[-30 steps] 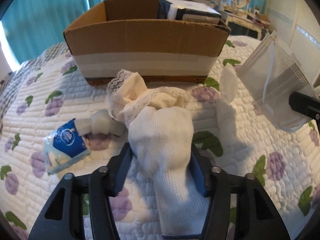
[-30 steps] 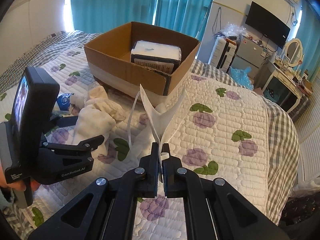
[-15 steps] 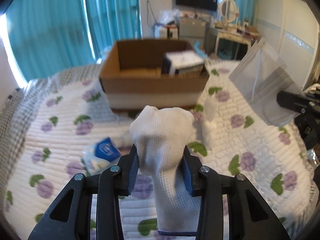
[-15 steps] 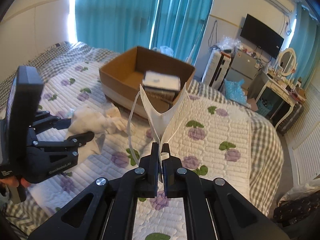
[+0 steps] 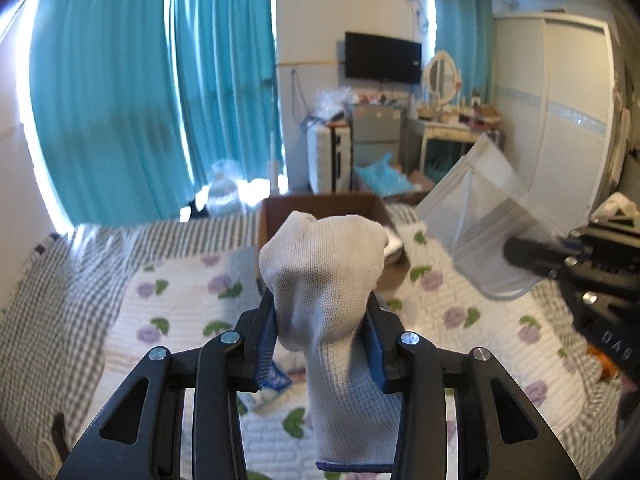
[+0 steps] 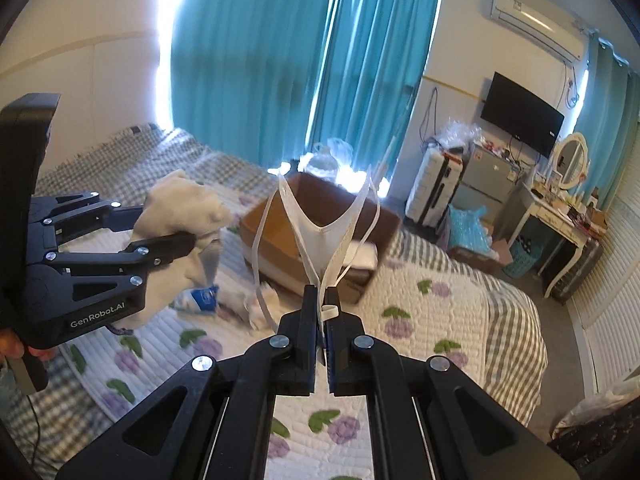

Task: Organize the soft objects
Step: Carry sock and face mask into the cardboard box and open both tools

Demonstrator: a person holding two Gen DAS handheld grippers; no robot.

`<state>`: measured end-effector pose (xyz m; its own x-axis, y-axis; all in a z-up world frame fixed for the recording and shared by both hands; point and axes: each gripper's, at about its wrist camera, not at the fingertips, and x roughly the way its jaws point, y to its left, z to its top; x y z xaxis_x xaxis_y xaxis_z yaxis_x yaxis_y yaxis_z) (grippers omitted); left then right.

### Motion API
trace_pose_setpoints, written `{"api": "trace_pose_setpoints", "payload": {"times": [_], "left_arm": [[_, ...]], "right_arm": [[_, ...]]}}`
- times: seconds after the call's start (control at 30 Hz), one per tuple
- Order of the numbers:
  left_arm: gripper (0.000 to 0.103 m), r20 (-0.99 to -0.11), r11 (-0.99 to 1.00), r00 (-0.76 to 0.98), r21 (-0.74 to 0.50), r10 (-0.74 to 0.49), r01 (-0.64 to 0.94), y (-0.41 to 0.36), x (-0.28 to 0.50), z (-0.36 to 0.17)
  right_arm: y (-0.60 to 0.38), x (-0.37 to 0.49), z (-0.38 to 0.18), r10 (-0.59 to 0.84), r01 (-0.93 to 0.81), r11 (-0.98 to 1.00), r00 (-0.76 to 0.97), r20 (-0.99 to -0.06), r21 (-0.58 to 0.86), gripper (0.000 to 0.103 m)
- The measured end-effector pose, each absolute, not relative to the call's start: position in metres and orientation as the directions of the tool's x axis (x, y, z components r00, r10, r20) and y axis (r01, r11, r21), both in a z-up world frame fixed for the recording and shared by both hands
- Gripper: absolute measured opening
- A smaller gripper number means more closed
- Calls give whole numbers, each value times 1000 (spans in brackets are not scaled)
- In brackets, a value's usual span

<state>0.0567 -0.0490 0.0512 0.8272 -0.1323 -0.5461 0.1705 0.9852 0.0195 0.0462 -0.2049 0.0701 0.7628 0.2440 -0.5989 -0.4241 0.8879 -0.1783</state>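
teal curtains (image 6: 304, 64) across the far wall, ac unit (image 6: 536, 20) high at the right. black tv (image 6: 522, 114) on the wall, oval mirror (image 6: 572, 156) on a white dressing table (image 6: 560, 220) below it. white suitcase (image 6: 434, 184) beside a grey cabinet (image 6: 488, 176).

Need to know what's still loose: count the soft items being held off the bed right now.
2. A white knit glove clamped in the left gripper; a white face mask pinched in the right gripper. Others remain on the quilt.

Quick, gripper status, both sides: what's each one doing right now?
Left gripper: closed on the white knit glove.
Right gripper: closed on the white face mask.
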Motion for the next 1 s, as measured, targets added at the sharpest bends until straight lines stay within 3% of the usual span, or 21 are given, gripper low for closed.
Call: {"api": "trace_pose_setpoints", "payload": {"times": [0.4, 0.53, 0.8, 1.0], "left_arm": [[38, -548, 987, 825, -9, -137, 158, -38, 151, 57], [38, -572, 989, 814, 30, -100, 142, -43, 185, 39], [39, -637, 992, 764, -6, -101, 126, -39, 252, -6], [47, -645, 991, 759, 12, -92, 130, -44, 272, -26]], "right_arm": [[-181, 130, 98, 349, -436, 899, 761, -547, -34, 3], [-174, 179, 85, 352, -432, 902, 743, -569, -6, 3], [-171, 266, 34, 367, -411, 909, 698, -615, 76, 3], [-176, 313, -4, 350, -388, 917, 677, -648, 89, 3]]}}
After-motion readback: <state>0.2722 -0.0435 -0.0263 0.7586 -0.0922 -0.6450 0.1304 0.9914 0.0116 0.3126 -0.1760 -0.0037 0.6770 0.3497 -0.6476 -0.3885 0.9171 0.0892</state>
